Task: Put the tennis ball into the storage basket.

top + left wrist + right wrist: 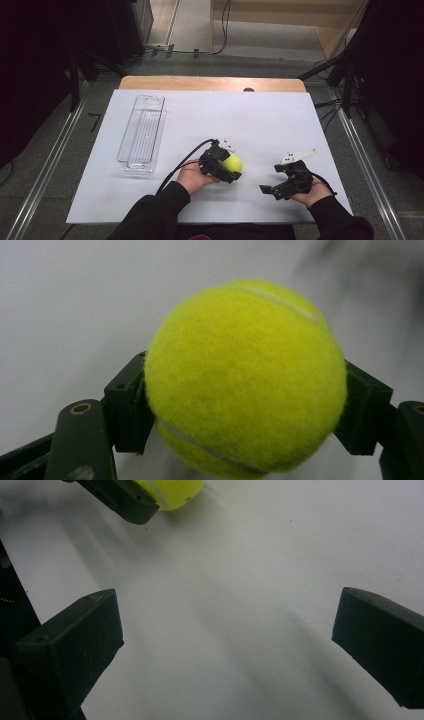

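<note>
One tennis ball (pixel 233 163), yellow-green, fuzzy felt nap, with a pale curved seam running across the top and another along the underside in the left gripper view. It sits near the front middle of the table (pixel 260 115), whose top is a smooth matte white sheet over a wooden board; a strip of bare wood edge shows at the far side.

Left gripper (pixel 231 167): black, blocky plastic jaws clamped on the ball, one pad pressed into the felt on each side. Whether the ball rests on the sheet or is raised off it, I cannot tell.

Right gripper (pixel 272 189): same black build, jaws spread wide apart with bare white sheet between them, grasping nothing. It lies to the right of the ball, apart from it. Its own view catches the ball and one left jaw at the top edge.

One tray (pixel 143 132): clear hard plastic, long, narrow, rectangular, with a ribbed floor. It stands at the left of the table, well apart from the ball.

Count: two grippers, one ball, one tray.
</note>
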`<state>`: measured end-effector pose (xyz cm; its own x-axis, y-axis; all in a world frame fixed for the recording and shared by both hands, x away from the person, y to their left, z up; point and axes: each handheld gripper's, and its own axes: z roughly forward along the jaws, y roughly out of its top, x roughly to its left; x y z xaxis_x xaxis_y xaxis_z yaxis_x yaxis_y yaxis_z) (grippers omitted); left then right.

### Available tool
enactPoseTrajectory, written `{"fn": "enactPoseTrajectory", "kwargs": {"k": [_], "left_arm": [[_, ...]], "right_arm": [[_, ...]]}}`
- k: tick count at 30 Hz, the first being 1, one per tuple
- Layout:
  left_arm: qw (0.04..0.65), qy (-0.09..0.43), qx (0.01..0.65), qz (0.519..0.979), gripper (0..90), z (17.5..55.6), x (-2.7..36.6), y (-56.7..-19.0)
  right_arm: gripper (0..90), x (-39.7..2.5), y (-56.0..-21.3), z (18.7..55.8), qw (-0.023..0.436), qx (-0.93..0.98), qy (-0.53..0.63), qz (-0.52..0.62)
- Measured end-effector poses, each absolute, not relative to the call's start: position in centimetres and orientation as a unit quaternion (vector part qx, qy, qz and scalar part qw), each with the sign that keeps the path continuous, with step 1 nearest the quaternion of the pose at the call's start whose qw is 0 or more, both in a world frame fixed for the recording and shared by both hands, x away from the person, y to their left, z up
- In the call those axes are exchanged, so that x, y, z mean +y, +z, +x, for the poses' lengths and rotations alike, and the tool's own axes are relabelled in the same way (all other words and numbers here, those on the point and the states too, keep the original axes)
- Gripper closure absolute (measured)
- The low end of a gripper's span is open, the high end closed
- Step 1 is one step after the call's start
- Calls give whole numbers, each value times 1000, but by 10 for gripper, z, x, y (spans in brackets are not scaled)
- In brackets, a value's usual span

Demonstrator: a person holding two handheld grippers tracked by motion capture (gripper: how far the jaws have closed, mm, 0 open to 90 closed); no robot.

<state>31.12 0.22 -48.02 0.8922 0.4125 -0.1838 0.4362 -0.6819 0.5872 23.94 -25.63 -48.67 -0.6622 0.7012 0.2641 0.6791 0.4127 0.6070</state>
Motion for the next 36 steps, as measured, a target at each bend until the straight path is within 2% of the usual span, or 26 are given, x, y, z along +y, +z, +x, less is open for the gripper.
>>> {"fn": "enactPoseTrajectory", "kwargs": {"k": [36], "left_arm": [[342, -29, 233, 910, 256, 311, 25, -438]], "right_arm": [[0, -256, -486, 239, 17, 840, 354, 410]]}}
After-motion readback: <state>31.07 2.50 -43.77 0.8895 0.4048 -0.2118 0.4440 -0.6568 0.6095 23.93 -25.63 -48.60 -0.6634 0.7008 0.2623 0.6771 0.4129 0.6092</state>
